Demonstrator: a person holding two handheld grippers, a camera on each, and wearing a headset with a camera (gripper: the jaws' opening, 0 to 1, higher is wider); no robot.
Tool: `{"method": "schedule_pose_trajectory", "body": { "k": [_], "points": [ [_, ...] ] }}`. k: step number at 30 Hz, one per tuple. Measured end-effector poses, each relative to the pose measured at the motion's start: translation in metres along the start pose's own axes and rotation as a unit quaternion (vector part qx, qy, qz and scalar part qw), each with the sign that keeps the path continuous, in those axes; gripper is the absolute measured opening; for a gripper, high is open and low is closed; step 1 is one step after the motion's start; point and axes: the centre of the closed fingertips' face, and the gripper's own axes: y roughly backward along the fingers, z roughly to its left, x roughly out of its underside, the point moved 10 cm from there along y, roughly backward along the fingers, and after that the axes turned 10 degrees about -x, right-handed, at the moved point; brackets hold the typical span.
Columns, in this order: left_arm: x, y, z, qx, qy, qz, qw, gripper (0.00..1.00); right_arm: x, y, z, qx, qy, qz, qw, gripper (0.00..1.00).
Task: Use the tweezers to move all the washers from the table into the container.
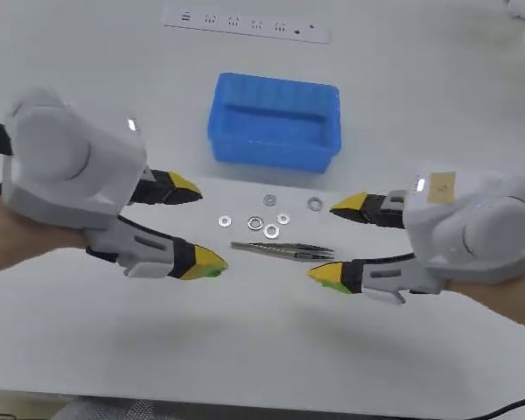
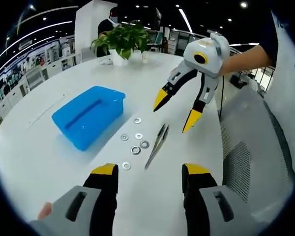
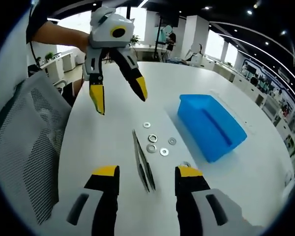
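Hovering my left gripper (image 1: 201, 225) and right gripper (image 1: 328, 241) on either side of the tweezers (image 1: 280, 250), I hold both pairs of jaws spread wide and empty. The tweezers lie flat on the white table (image 1: 262, 332), with the washers (image 1: 255, 224) scattered just beyond them, short of the blue container (image 1: 271, 150). I judge the step in hand to be picking up the tweezers. That calls for lowering one gripper and closing it across their thin arms.

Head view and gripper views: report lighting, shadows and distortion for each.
Head view: even light, diffuse shadows on the white table, washers small but sharp. Left gripper view: fisheye curves the table edge; ceiling lights glare at the top. Right gripper view: same curving; tweezers crisp.
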Motion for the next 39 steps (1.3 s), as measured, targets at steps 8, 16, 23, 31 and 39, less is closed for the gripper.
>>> {"method": "schedule_pose_trajectory", "body": {
  "k": [8, 16, 23, 31, 39],
  "points": [
    [-0.001, -0.023, -0.006, 0.031, -0.049, 0.026, 0.9979, 0.5, 0.001, -0.023, -0.01, -0.035, 0.012, 0.044, 0.9983, 0.33],
    [0.002, -0.038, -0.002, 0.054, -0.062, 0.054, 0.9951, 0.39, -0.002, -0.035, -0.011, -0.067, 0.038, 0.073, 0.9944, 0.25],
    [0.004, -0.051, 0.001, 0.06, -0.094, 0.067, 0.9915, 0.32, -0.006, -0.037, -0.011, -0.078, 0.053, 0.081, 0.9922, 0.18],
    [-0.001, -0.055, 0.006, 0.07, -0.107, 0.063, 0.9898, 0.25, -0.006, -0.038, -0.012, -0.089, 0.052, 0.093, 0.9903, 0.13],
    [-0.005, -0.062, 0.003, 0.084, -0.124, 0.052, 0.9874, 0.21, -0.008, -0.039, -0.014, -0.092, 0.057, 0.106, 0.9885, 0.11]
  ]
}}
